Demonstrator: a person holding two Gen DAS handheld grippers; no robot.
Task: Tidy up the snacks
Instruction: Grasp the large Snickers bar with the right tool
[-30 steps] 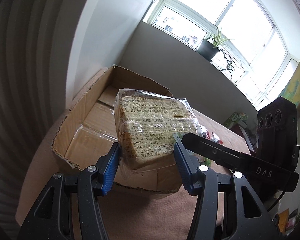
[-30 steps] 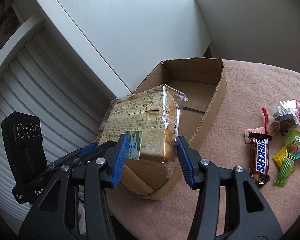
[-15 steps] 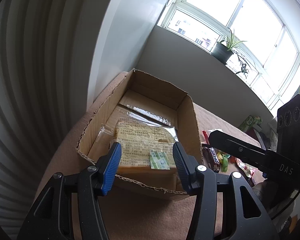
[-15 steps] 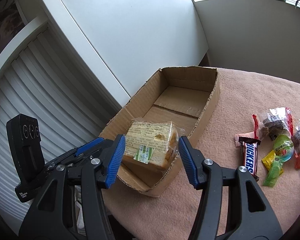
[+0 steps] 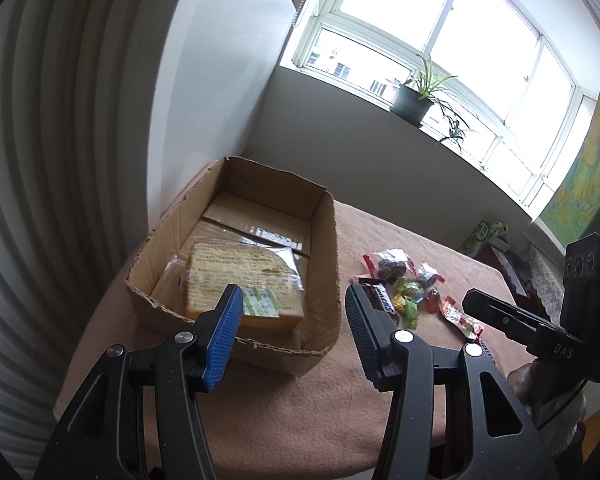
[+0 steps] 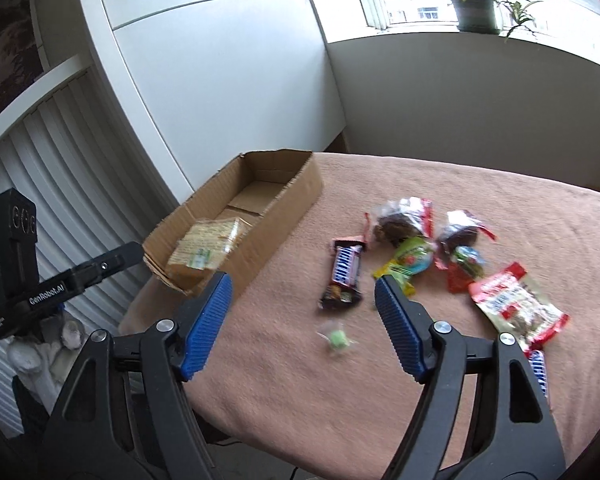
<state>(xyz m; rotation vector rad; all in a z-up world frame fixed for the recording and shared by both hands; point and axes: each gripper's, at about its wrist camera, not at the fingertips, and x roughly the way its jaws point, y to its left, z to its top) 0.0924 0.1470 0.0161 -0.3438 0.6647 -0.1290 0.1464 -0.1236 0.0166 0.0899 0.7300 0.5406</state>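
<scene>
On the table, under a soft pink napped cloth:

Cardboard box, far left, oblong, corrugated, near rim torn; open-topped to take the snacks.

Bread pack, squarish loaf in crinkled clear film, lying flat at the box's near end; first item stowed.

Red-and-white pouch, near right, glossy foil, flat.

Chocolate bar, centre, dark slim wrapper, just right of the box.

Wrapped sweets, loose cluster beyond the bar, shiny and lumpy, awaiting sorting.

Green candy, small, nearest, apart.

Left gripper: released, empty, near the box.

Right gripper: jaws opening, nothing between, over the bar.
</scene>
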